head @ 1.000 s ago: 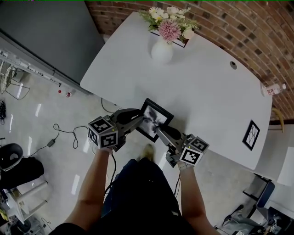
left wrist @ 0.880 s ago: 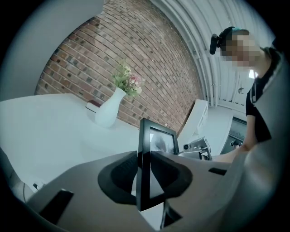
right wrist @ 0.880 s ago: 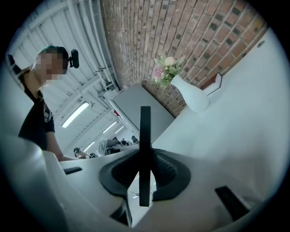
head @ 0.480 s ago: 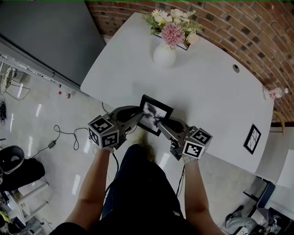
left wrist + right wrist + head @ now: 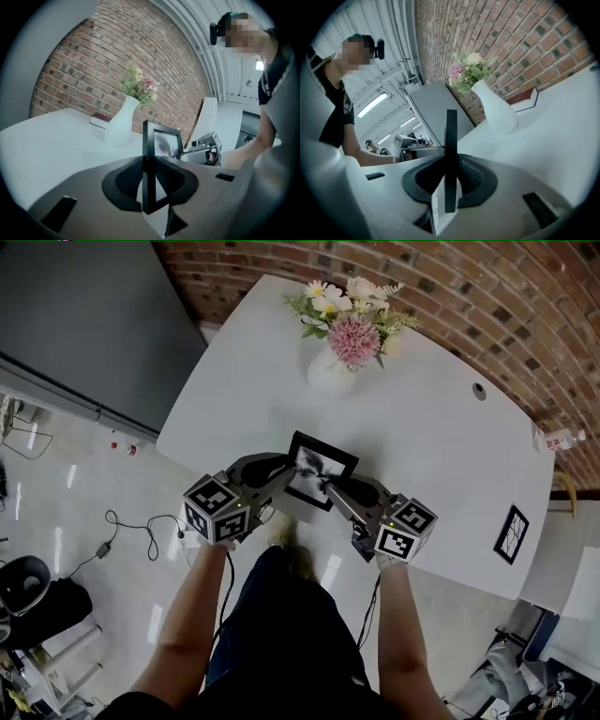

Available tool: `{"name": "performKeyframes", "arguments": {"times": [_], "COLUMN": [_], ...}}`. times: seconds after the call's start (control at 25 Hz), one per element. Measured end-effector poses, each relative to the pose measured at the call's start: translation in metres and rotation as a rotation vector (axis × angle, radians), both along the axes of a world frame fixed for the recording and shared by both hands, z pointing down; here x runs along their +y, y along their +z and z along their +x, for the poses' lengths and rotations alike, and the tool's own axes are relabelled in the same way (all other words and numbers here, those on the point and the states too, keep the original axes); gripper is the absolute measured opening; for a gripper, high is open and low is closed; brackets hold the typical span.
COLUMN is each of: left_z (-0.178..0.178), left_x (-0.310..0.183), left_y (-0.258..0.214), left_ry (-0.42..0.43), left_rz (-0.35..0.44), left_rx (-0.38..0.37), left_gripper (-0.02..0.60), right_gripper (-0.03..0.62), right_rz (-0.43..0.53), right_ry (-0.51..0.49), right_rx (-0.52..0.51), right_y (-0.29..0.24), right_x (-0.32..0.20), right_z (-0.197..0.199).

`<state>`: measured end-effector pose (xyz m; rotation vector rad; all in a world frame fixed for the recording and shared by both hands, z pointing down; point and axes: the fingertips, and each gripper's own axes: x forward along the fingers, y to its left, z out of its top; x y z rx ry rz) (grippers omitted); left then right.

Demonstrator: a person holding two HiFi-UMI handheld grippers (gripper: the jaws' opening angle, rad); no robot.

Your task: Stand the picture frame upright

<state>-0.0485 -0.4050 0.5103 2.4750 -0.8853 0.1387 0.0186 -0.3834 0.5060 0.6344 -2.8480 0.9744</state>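
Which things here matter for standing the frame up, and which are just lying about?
In the job: picture frame; left gripper, whose jaws have just been closing onto it; right gripper, shut on it; table.
Lying about: vase of flowers; second frame near the table's right end; bottle by the brick wall.

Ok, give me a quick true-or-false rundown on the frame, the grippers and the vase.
The left gripper and the right gripper are both shut on the picture frame. True; the left jaws have just been closing on its edge.
The vase lies tipped over. False: the vase stands upright.
A second frame lies flat near the right edge of the table. True.
The picture frame touches the vase. False: bare table separates them.
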Motion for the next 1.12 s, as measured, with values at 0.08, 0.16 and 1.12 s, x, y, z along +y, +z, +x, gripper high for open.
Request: {"name": "performKeyframes", "arguments": {"times": [0.08,0.16,1.12], "left_z": [-0.002,-0.003,-0.006], "left_x": [-0.011,-0.022,-0.124], "left_y": [-0.001,-0.001,0.005], "left_ry": [0.003,0.004,-0.043], "left_rz": [0.01,0.016,0.104], "left_rx": [-0.011,-0.025,-0.101], "left_gripper": [0.091,0.091,0.091], "right_gripper": [0.078,0.078,0.086], "right_rz": [0.015,0.025,0.191], "right_ry": [0.004,0.007,0.072], "right_rx": [0.021,0.039,0.183], "right_y": [0.002,0.004,0.012], "right_x": [-0.011,-0.022,-0.133], "right_z": [-0.002,-0.002,-0.004]}}
